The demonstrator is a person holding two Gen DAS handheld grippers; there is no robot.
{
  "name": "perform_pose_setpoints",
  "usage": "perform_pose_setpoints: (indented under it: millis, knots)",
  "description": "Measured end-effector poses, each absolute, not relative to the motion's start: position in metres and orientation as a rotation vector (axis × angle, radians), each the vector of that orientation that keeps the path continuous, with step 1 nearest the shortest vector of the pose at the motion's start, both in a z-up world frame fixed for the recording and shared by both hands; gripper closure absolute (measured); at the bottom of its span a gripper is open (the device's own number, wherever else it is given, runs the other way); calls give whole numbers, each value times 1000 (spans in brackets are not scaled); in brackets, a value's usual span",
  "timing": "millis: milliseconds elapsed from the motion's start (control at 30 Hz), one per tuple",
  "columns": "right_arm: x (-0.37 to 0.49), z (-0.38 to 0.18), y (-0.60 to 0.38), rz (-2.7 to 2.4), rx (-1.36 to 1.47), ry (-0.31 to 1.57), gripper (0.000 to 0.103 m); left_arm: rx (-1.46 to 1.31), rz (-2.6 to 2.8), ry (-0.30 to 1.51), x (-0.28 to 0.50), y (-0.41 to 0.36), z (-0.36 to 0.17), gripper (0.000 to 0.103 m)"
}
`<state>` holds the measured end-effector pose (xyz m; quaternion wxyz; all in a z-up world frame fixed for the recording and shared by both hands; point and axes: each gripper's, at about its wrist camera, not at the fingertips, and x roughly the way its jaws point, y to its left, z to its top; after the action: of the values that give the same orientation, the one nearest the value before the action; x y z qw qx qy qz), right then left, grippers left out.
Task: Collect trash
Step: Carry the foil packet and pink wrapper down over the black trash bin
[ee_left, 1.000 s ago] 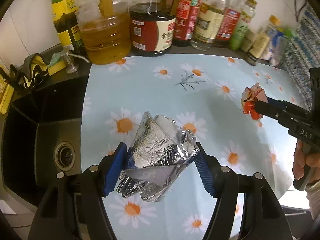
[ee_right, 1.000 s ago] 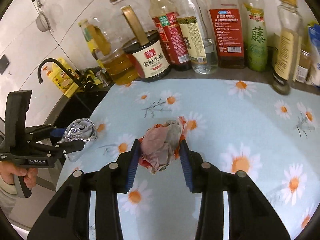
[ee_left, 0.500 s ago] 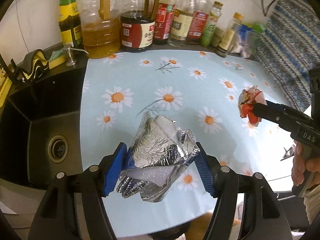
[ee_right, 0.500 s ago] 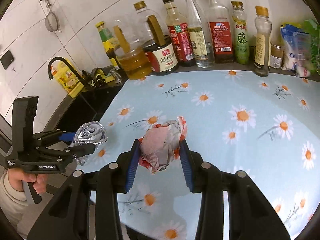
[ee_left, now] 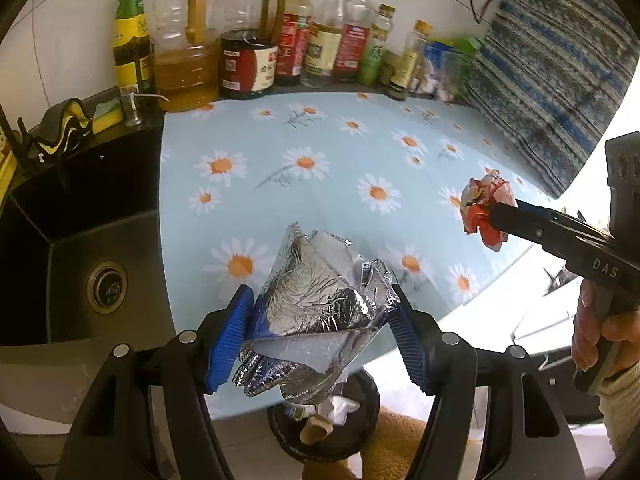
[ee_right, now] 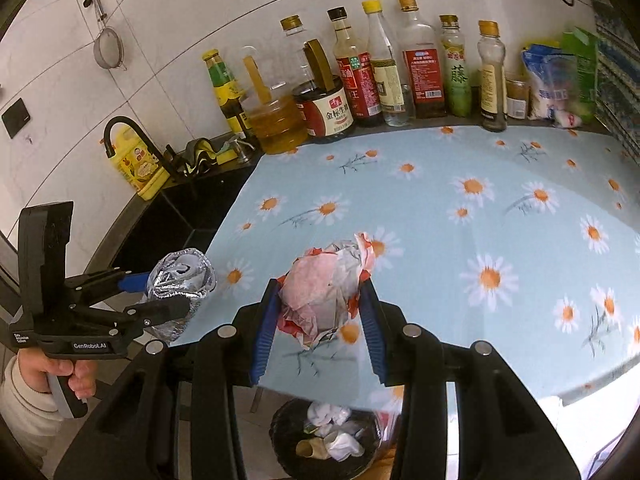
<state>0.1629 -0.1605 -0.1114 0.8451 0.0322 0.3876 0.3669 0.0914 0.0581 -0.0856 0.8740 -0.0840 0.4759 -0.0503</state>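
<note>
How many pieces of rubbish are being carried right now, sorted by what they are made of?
Crumpled foil wad, held in the left gripper: 1
Crumpled paper wrapper, pink, white and red, held in the right gripper: 1
Total: 2, both lifted near the bin on the floor.

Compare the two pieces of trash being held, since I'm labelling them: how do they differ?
The foil wad is shiny silver; the paper wad is pink-white with red patches. The foil wad sits in the left tool, the paper wad in the right tool. Foil looks creased into flat facets, paper softly crumpled. Both are clamped above the trash bin.
</note>
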Motion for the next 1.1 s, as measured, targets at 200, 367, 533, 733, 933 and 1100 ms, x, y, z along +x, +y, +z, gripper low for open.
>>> perform_pose_setpoints:
  millis: [200,367,533,733,933,1100]
  knots:
    - [129,-115,-159,743,83,822,62,-139,-142,983,66,52,-86,38]
    - [106,-122,-153,737,87,837,62,-151,-171,986,43,49,-93,38]
    - [86,-140,-146,743,73,880,62,-178,-177,1004,24,48,-105,38]
    - [71,-160,-140,750,49,934,62,-212,-182,1026,11,45,-120,38]
    - [62,-182,-137,760,27,993,62,-233,-189,1065,-1,38,-140,38]
    - [59,-204,-137,751,25,1060,61,-254,-184,1115,-6,36,-160,38]
